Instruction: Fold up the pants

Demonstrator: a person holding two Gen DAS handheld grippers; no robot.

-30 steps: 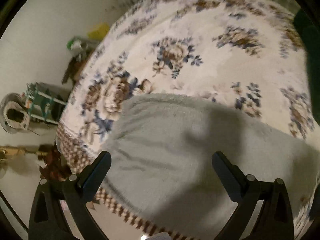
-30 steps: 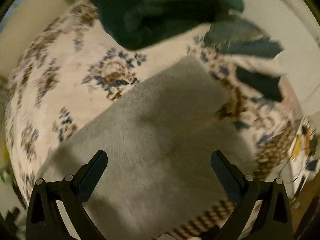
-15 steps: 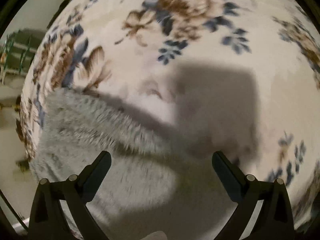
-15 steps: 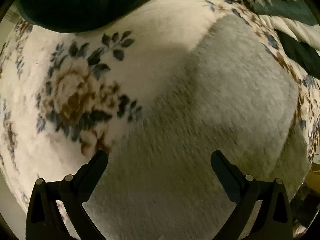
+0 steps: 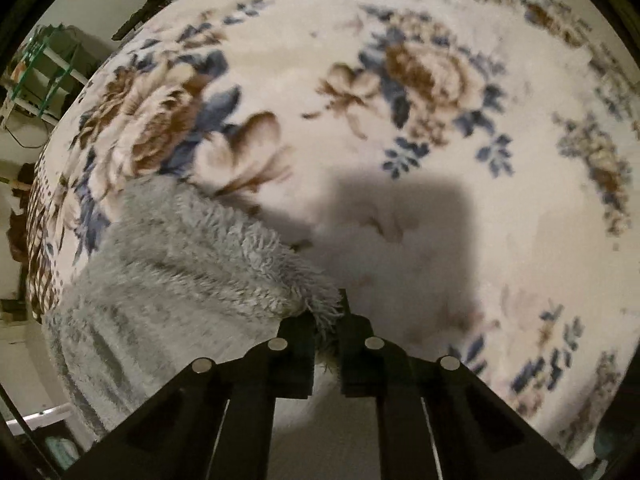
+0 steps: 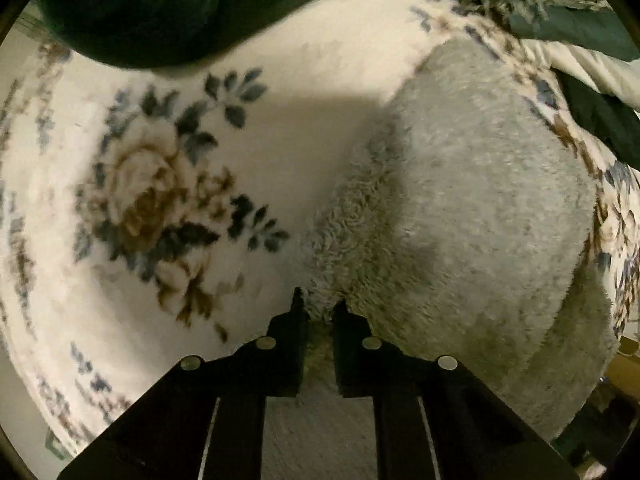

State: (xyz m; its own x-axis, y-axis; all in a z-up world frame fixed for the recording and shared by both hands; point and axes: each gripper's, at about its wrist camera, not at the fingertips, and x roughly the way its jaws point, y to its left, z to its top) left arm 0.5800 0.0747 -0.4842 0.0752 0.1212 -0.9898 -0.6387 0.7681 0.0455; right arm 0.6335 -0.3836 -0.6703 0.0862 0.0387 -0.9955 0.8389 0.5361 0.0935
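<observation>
We've got the left gripper (image 5: pixel 325 322) pinched on a fuzzy edge of the grey pants (image 5: pixel 172 276), lower left of frame. Right gripper (image 6: pixel 319 312) is likewise clamped on the pants (image 6: pixel 472 208), which fill center-right. Both sit on the floral blanket (image 5: pixel 400 152); dark green fabric (image 6: pixel 160 4) lies at upper left.

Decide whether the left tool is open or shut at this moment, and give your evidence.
Shut. In the left wrist view the left tool has its two fingers drawn close together, pinching a fluffy edge of the grey pants between them.
</observation>
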